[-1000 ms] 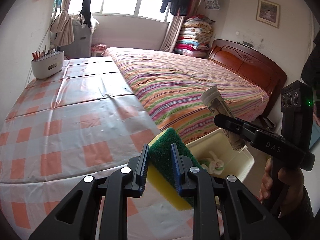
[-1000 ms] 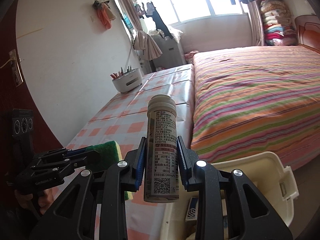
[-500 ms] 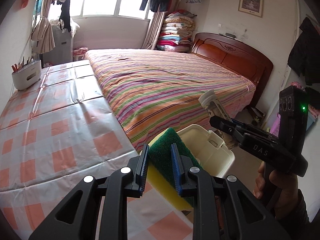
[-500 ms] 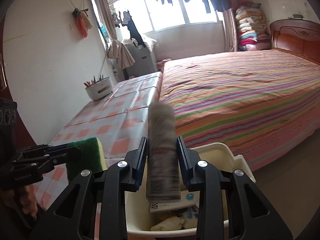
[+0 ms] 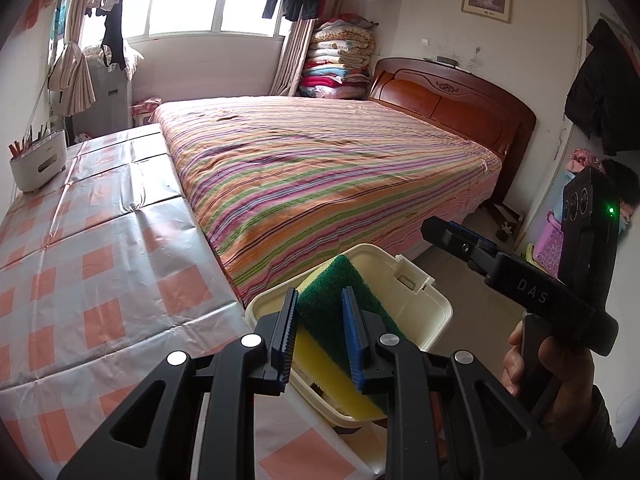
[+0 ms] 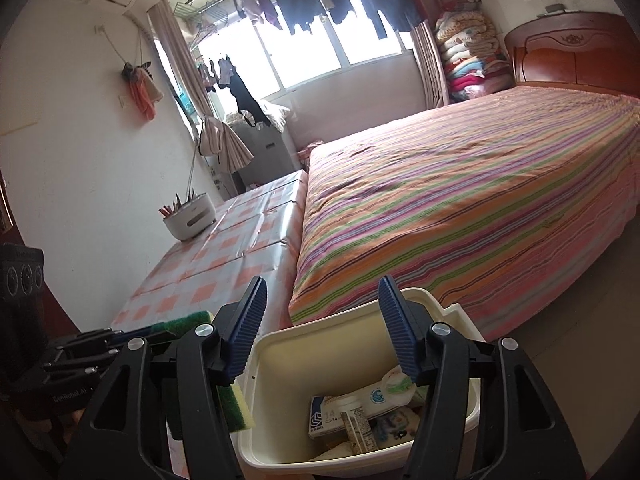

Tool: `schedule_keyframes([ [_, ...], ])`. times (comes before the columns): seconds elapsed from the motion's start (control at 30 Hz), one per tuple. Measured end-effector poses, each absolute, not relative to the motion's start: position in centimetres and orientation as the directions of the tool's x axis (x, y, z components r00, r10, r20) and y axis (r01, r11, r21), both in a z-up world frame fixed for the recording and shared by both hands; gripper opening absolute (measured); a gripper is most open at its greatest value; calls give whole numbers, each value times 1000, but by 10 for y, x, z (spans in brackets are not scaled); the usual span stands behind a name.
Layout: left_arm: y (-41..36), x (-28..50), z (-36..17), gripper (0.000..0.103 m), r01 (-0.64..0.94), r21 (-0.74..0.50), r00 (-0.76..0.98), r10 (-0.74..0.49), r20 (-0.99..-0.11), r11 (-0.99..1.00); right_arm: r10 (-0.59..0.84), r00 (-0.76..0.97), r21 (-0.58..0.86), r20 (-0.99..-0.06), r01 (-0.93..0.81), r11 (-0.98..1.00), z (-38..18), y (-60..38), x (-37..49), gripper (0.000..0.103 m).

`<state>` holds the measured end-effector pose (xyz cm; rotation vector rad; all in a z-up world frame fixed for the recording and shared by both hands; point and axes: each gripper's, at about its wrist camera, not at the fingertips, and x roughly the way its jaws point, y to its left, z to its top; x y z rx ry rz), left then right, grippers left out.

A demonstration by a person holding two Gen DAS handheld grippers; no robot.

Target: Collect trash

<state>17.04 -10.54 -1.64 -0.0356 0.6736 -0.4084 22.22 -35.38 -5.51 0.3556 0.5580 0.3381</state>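
Bedroom light falls from the window over a striped bedspread (image 5: 328, 176) and the shiny orange-and-white checked tablecloth (image 5: 100, 264) beside it, and the cream rectangular plastic bin (image 6: 360, 344) sits low at the table's near corner, against the foot of the bed. My right claw (image 6: 322, 324) hangs above that bin with its blue ribbed jaws opening and nothing between them; below, among a flat blue-and-white carton (image 6: 326, 420) and crumpled wrappers, lies the slim cylindrical bottle with a printed label (image 6: 358, 426), already inside. My left claw (image 5: 318, 334) is closed tight on the yellow sponge with a green scouring face (image 5: 332, 312), the pads pressing both its broad sides, and it is poised at the bin's left edge, the sponge partly over the rim. The step in hand, as I judge it, is dropping this sponge in with the rest. To do it well I should carry the left claw further over the open mouth so the whole sponge clears the rim, not just its tip, and keep it tilted downward so the light foam falls rather than clings to a pad. My right claw should pull back out of the way first, since both tools crowd the same opening. A sponge is springy and may bounce off the carton or the wall, so I would let go low, near the contents, and spread the jaws fully.
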Motion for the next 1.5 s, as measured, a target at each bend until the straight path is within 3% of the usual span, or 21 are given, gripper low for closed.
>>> schedule_keyframes([
  [0.23, -122, 177, -19, 24, 389, -160, 684, -401, -609, 907, 407, 808, 463, -427, -192, 866, -62, -361, 224, 60],
  [0.3, -126, 180, -19, 25, 402, -166, 683, -415, -600, 901, 408, 807, 469, -427, -189, 863, -64, -361, 224, 65],
  [0.4, -132, 182, -23, 32, 421, -167, 677, -431, -596, 892, 397, 814, 474, -425, -174, 863, -68, -365, 223, 68],
  [0.47, -135, 182, -26, 61, 414, -157, 682, -419, -599, 897, 393, 817, 478, -422, -168, 862, -69, -366, 220, 71],
  [0.53, -136, 178, -27, 72, 397, -142, 700, -399, -593, 907, 383, 823, 481, -420, -156, 863, -71, -368, 216, 72],
  [0.63, -135, 172, -24, 74, 387, -115, 708, -375, -598, 915, 366, 831, 482, -419, -138, 865, -73, -369, 206, 82],
  [0.97, -105, 126, -2, 74, 253, -49, 783, -234, -576, 966, 270, 857, 456, -439, -46, 889, -65, -343, 165, 95],
  [1.23, -59, 81, -8, 74, 106, 59, 822, -54, -567, 993, 206, 876, 315, -437, -66, 947, -35, -285, 103, 96],
  [1.5, -8, 54, -12, 74, 6, 33, 807, 14, -590, 999, 185, 871, 255, -455, -72, 964, -34, -258, 84, 96],
])
